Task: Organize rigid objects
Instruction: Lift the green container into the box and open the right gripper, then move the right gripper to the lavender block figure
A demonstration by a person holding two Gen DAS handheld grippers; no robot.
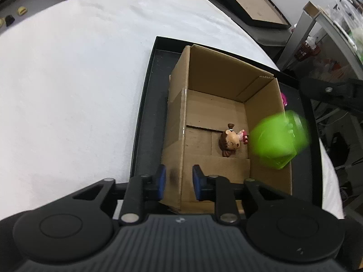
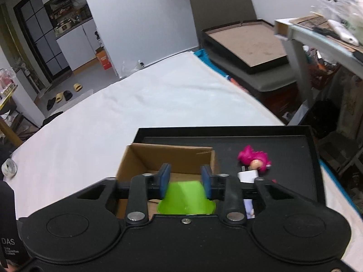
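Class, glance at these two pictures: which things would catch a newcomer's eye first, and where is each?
The bright green plastic cup, gripped in the right gripper over the open brown cardboard box. Next, the brown-haired doll figurine lying inside the box, and the pink-haired troll doll on the black tray beside it.

Wide bare table [image 1: 79,79] left of the black tray [image 1: 145,104], open to any approach. Inside the cardboard box [image 1: 215,86], free floor at the far end; brown-haired figurine [image 1: 230,141] and green cup [image 1: 278,139] crowding the near right. Pink-haired doll [image 2: 255,158] beside the box.
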